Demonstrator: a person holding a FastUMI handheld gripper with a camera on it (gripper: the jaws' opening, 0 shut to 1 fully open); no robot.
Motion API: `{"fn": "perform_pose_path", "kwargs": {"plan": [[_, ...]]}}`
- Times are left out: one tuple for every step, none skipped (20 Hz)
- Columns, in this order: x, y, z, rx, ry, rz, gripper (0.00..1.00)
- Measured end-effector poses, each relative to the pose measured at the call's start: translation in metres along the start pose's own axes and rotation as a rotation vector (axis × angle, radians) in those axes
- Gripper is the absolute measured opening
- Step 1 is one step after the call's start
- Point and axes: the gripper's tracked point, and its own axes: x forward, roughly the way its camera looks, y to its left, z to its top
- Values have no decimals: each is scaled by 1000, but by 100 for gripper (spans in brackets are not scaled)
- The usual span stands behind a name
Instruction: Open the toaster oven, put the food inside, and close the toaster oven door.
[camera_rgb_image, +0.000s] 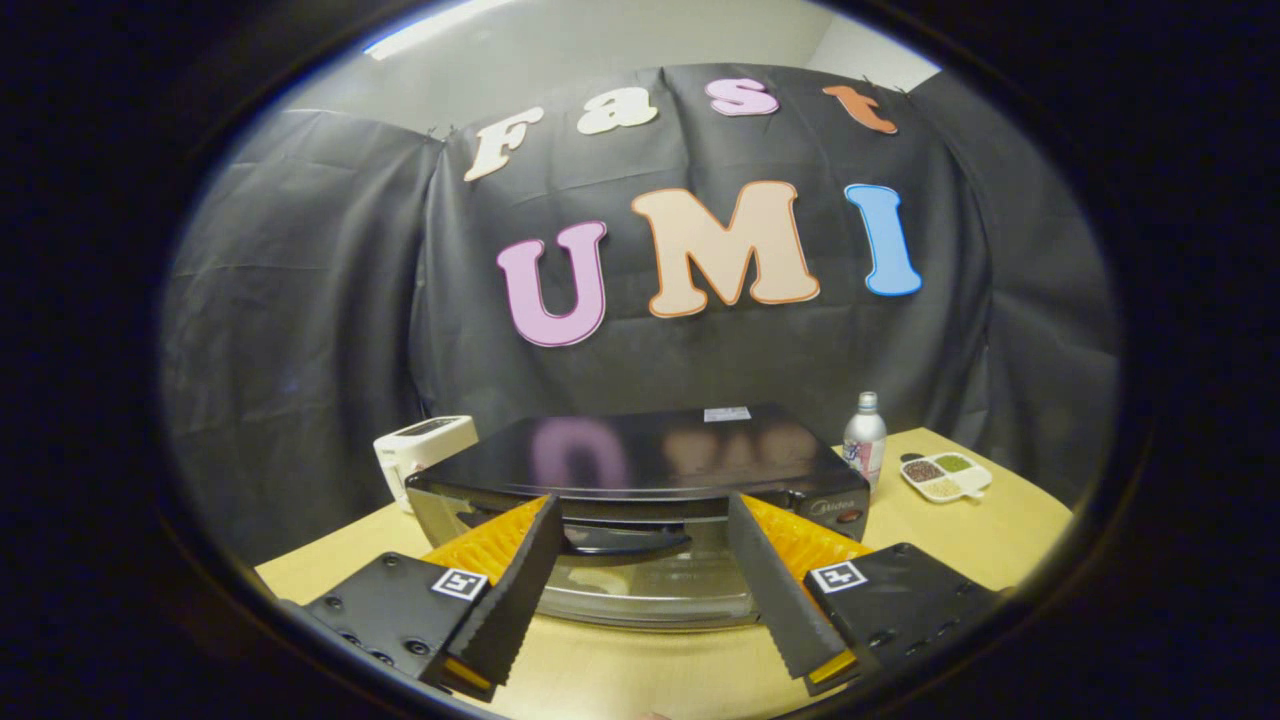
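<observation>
Your gripper (640, 560) is spread wide with nothing between its fingers, which flank the toaster oven's door handle (625, 540) just ahead of them, a line-up that suits a reach for the handle. The toaster oven (640, 455) sits on the tabletop (960, 540) with its glass door (650, 590) up and closed; whether food is already inside, you cannot tell through the glass. Beyond it to the left stands a white appliance (425, 450); to the right, a bottle (864, 438) and a divided dish (945, 476) of small foods, well clear of the door's swing.
</observation>
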Motion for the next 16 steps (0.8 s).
{"fn": "perform_pose_path", "kwargs": {"plan": [[4,0,0,3,-4,-2,100],[6,-1,1,6,-5,-4,100],[8,-1,1,9,-9,-5,100],[9,-1,2,10,-10,-5,100],[10,0,2,13,-11,-3,100],[11,-1,1,14,-9,-2,100],[10,-1,2,14,-6,0,100],[9,-1,3,18,-6,-3,100],[8,-3,5,15,-4,-10,100],[6,-6,11,7,-12,-16,100],[3,-8,20,-3,-23,-21,100],[-1,-10,32,-10,-33,-25,100],[-5,-11,48,-10,-52,-23,100],[-10,-12,67,-8,-79,-21,100],[-17,-14,88,-13,-109,-24,100],[-24,-18,106,-25,-138,-30,100]]}}
